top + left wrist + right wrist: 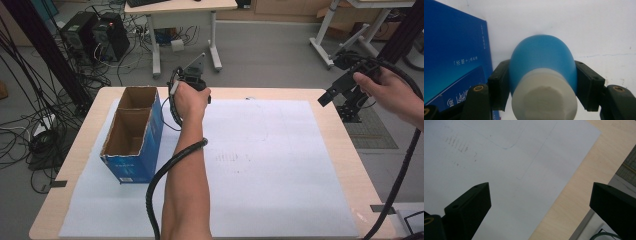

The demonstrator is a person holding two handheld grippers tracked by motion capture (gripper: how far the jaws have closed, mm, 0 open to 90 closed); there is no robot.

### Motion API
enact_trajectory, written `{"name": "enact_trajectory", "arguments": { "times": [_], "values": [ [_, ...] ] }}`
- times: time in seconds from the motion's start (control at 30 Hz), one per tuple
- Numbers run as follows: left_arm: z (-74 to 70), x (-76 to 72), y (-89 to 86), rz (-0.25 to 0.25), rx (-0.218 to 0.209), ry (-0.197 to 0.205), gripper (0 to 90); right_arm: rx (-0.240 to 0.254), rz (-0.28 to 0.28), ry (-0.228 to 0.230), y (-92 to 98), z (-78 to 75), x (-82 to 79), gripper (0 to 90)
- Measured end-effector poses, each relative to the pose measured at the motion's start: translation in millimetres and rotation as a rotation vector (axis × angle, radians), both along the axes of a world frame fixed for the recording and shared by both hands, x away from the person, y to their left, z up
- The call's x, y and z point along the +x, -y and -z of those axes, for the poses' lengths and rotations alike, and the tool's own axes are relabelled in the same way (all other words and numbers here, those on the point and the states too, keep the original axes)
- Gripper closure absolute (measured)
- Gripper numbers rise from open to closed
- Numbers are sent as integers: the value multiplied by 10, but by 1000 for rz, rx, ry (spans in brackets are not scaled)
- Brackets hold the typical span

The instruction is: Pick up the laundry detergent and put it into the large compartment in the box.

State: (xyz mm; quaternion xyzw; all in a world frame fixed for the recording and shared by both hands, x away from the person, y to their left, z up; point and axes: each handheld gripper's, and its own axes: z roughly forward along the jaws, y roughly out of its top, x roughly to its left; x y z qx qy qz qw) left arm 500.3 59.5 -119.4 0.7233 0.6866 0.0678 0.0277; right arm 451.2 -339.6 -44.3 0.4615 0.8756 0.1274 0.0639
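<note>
Left gripper (pixel 541 87) clamps a blue-and-white bottle (pixel 543 75) between its fingers (pixel 499 85) — just beside the blue cardboard box (pixel 134 135), above the white sheet (pixel 260 165). Right gripper (pixel 541 202) hovers off the counter's (pixel 345 150) right edge — fingers wide apart, holding nothing.

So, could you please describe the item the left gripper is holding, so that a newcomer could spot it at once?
Start at the white sheet covering the wooden table, then find the open blue box on its left side. Just right of the box, the left gripper is shut on a bottle: rounded, egg-like light blue body with a white cap, unlike the square, darker box.
</note>
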Motion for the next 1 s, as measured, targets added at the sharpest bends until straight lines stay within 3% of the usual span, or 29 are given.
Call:
{"name": "enact_trajectory", "arguments": {
  "times": [0.13, 0.37, 0.4, 0.43, 0.53, 0.6, 0.67, 0.7, 0.73, 0.87, 1.0],
  "values": [
    [-109, -55, -10, 2, -8, 14, 376, -1, -8, 2, -24, -12, -37, 34],
    [-441, -191, 59, 10, 11, 39, 376, -3, -15, 11, -82, -56, -112, 34],
    [-553, -231, 64, 17, 9, 44, 376, -9, -19, 16, -118, -67, -147, 34],
    [-553, -231, 64, 17, 9, 44, 376, -11, -22, 15, -131, -73, -161, 34],
    [-743, -313, 34, 15, -4, 63, 376, -19, -25, 18, -166, -87, -209, 35],
    [-956, -399, 9, 14, -8, 83, 376, -25, -26, 20, -186, -92, -235, 35],
    [-1030, -429, 4, 11, -8, 91, 376, -26, -26, 20, -192, -96, -246, 35],
    [-1190, -498, -8, 3, -4, 114, 376, -28, -29, 22, -205, -108, -270, 35],
    [-1190, -498, -8, 3, -4, 114, 376, -28, -29, 22, -205, -108, -270, 35],
    [-1506, -616, -43, -11, 10, 147, 376, -24, -33, 28, -235, -146, -320, 35],
    [-1694, -712, -77, -22, 18, 175, 376, -23, -36, 32, -249, -165, -335, 35]
  ]
}}
